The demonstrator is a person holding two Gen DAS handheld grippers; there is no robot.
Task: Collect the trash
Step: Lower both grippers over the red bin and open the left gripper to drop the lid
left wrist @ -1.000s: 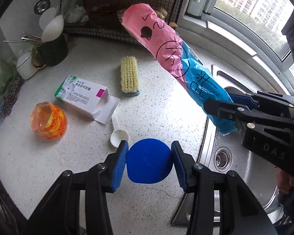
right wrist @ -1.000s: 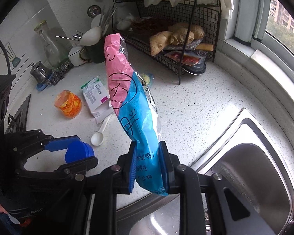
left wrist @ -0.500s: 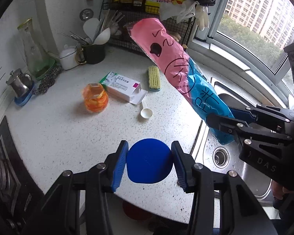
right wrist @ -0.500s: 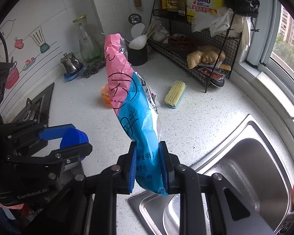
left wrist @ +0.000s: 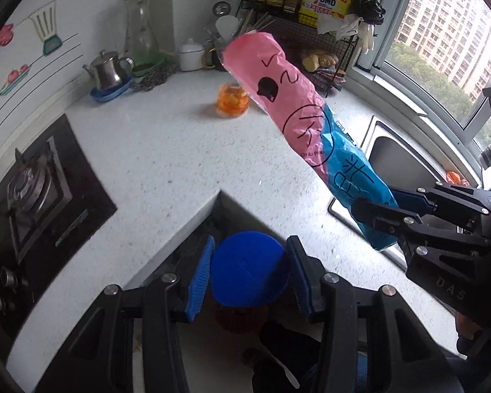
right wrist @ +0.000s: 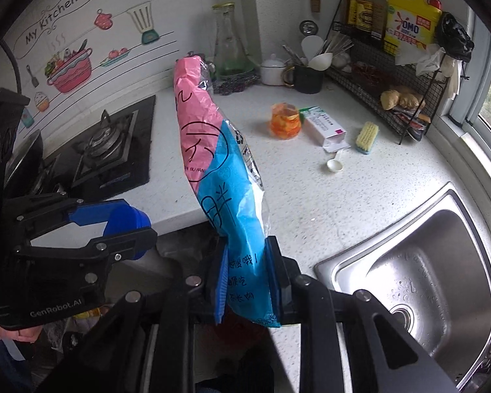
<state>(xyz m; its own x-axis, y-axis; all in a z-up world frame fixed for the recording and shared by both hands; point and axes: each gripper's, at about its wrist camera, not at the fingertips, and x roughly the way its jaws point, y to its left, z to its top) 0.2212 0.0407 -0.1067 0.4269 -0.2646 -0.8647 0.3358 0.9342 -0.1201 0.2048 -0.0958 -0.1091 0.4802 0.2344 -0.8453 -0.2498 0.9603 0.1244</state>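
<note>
My left gripper is shut on a round blue lid, held beyond the counter's front corner over the floor; it also shows in the right wrist view. My right gripper is shut on the blue end of a long pink and blue snack bag, which stands up and leans left; the bag also shows in the left wrist view. An orange plastic wrapper, a white medicine box and a white spoon lie on the white counter.
A steel sink is at the right. A gas hob is at the left. A scrub brush, a wire rack, a cup of utensils and a kettle stand at the back. A dark red shape shows below the lid.
Both grippers have pulled back and up from the counter with the lid and bag still held. They now hang past the counter's front corner, above the floor.
</note>
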